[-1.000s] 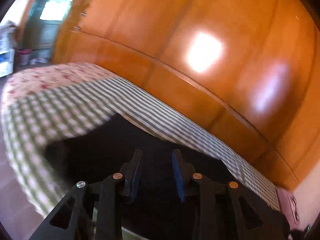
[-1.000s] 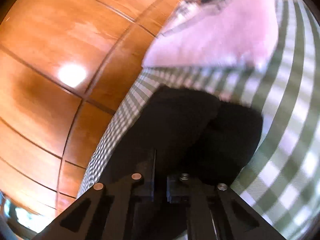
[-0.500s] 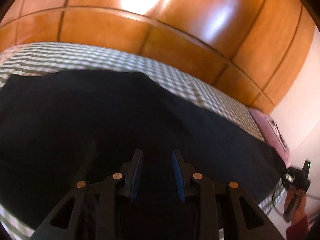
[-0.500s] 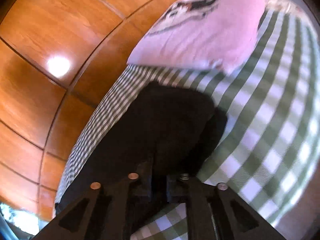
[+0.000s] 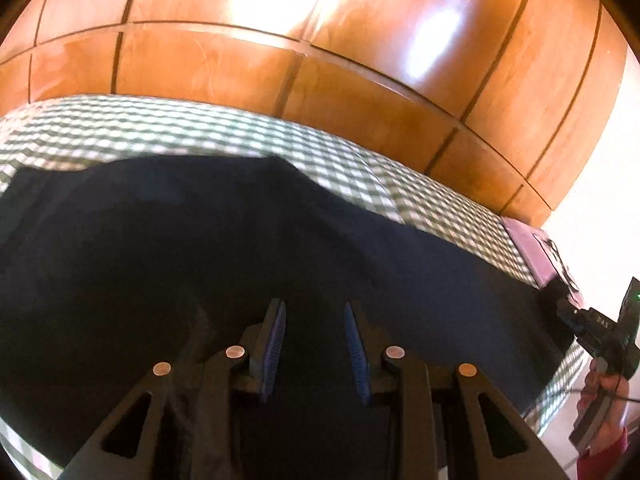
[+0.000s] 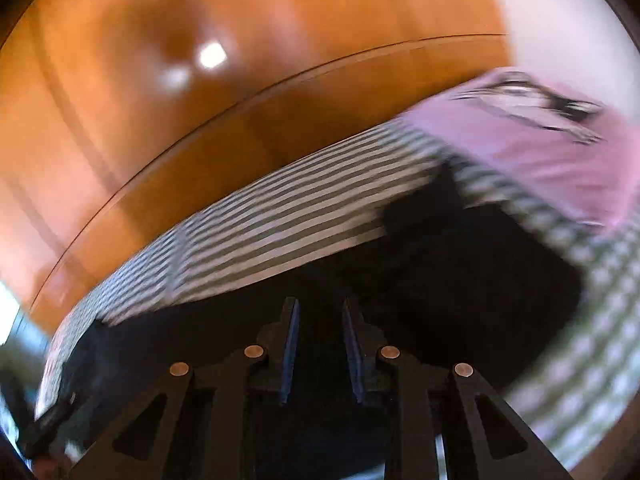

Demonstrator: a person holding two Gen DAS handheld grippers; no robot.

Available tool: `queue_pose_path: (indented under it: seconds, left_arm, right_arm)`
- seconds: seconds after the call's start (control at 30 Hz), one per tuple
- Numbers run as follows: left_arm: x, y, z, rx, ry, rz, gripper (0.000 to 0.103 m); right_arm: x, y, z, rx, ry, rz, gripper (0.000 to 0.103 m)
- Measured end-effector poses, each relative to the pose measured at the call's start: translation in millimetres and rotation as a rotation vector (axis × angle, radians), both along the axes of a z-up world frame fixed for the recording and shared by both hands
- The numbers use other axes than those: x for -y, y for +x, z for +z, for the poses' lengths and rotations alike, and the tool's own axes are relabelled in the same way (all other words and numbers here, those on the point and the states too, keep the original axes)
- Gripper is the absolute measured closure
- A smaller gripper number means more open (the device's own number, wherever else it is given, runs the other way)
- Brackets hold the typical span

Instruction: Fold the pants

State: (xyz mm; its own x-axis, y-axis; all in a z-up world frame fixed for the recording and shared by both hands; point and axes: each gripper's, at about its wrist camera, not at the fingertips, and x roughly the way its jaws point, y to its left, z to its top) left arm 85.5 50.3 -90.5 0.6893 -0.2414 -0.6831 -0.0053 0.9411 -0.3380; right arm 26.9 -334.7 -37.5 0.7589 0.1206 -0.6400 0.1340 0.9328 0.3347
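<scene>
Dark navy pants [image 5: 240, 248] lie spread lengthwise on a green-and-white checked bed sheet [image 5: 160, 128]. My left gripper [image 5: 314, 308] is open and empty, its blue pads just above the fabric. In the right wrist view, which is blurred, the pants [image 6: 460, 280] lie below my right gripper [image 6: 319, 306], which is open and empty. The right gripper also shows at the far right of the left wrist view [image 5: 600, 332], at the pants' end.
An orange wooden panelled wall [image 5: 320, 40] runs along the far side of the bed. A pink pillow [image 6: 552, 148] lies at the bed's head, also seen in the left wrist view [image 5: 532, 240]. The bed's near edge runs below the grippers.
My right gripper was shut on the pants and has opened and let go, swinging left. My left gripper swung right over the pants and stays open.
</scene>
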Motion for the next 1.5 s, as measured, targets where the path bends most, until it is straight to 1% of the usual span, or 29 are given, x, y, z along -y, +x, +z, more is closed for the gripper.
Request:
queue_pose_path:
  seconds: [0.07,0.1,0.13,0.2,0.27,0.37,0.43,0.47,0.53,0.63,0.73,0.8,0.87,0.93,0.97,1.0,1.03,1.07,1.13,1.17,1.23,1.27,1.3,1.33,1.37,1.4,1.47,1.5]
  left_arm:
    - [-7,6,2,0.0,0.018,0.013,0.072]
    - [-11,10,2,-0.008,0.027,0.016,0.072]
    - [-13,13,1,-0.017,0.033,0.017,0.072]
    - [-20,19,-1,-0.017,0.035,0.03,0.072]
    - [-27,24,-7,-0.025,0.033,0.054,0.072]
    - [-38,29,-25,-0.044,-0.027,0.092,0.072]
    - [-38,30,-29,-0.016,-0.043,0.102,0.072]
    - [-36,28,-30,-0.002,-0.042,0.103,0.072]
    - [-36,24,-30,0.009,-0.048,0.109,0.072]
    - [-43,12,-34,0.046,-0.108,0.131,0.072]
    - [-47,8,-36,0.071,-0.144,0.131,0.072]
    - [-48,7,-36,0.077,-0.154,0.13,0.072]
    - [-50,6,-36,0.083,-0.162,0.13,0.072]
    - [-53,4,-38,0.094,-0.186,0.128,0.072]
    - [-57,3,-39,0.097,-0.197,0.127,0.072]
    - [-57,4,-39,0.101,-0.206,0.127,0.072]
    - [-57,3,-40,0.104,-0.212,0.126,0.072]
    - [-58,3,-40,0.107,-0.215,0.124,0.072]
    - [-57,4,-42,0.106,-0.218,0.122,0.072]
    - [-58,6,-43,0.105,-0.223,0.121,0.072]
    - [-59,7,-44,0.103,-0.237,0.119,0.072]
    - [-59,6,-44,0.104,-0.242,0.118,0.072]
    - [-59,6,-43,0.105,-0.244,0.118,0.072]
    - [-59,7,-43,0.105,-0.244,0.117,0.072]
    - [-59,5,-43,0.103,-0.245,0.117,0.072]
    - [-59,6,-42,0.1,-0.248,0.116,0.072]
    - [-61,8,-40,0.073,-0.249,0.115,0.072]
    - [-61,11,-36,0.037,-0.237,0.114,0.072]
  right_arm:
    - [-35,10,7,0.013,-0.096,0.051,0.079]
    - [-48,12,14,0.042,-0.137,0.071,0.079]
    - [-56,10,18,0.061,-0.146,0.083,0.079]
    - [-62,11,24,0.077,-0.12,0.109,0.079]
    - [-70,18,26,0.077,-0.081,0.164,0.079]
    - [-100,35,22,0.047,0.012,0.304,0.079]
    - [-130,55,14,0.01,0.108,0.426,0.079]
    - [-144,64,12,-0.006,0.13,0.472,0.079]
    - [-185,82,9,-0.035,0.13,0.571,0.079]
    - [-243,107,4,-0.054,0.1,0.688,0.079]
    - [-289,130,-5,-0.076,0.057,0.752,0.079]
    - [-308,143,-13,-0.108,0.065,0.785,0.079]
    - [-326,158,-27,-0.169,0.09,0.827,0.079]
    - [-338,169,-40,-0.226,0.091,0.842,0.078]
    - [-340,172,-45,-0.243,0.086,0.845,0.081]
    - [-342,174,-49,-0.252,0.075,0.847,0.09]
    - [-345,179,-53,-0.254,0.031,0.83,0.093]
    - [-346,183,-56,-0.261,-0.001,0.805,0.093]
    - [-349,192,-68,-0.289,0.015,0.77,0.093]
    - [-349,191,-70,-0.277,0.018,0.764,0.093]
    - [-355,188,-72,-0.223,-0.024,0.753,0.095]
    - [-356,188,-72,-0.213,-0.03,0.743,0.095]
    - [-354,190,-71,-0.209,-0.019,0.722,0.094]
    - [-350,192,-70,-0.207,0.016,0.699,0.093]
    - [-346,194,-70,-0.211,0.042,0.684,0.086]
    - [-340,195,-69,-0.224,0.066,0.664,0.075]
    - [-325,188,-62,-0.213,0.139,0.636,0.074]
    - [-318,182,-56,-0.192,0.161,0.631,0.074]
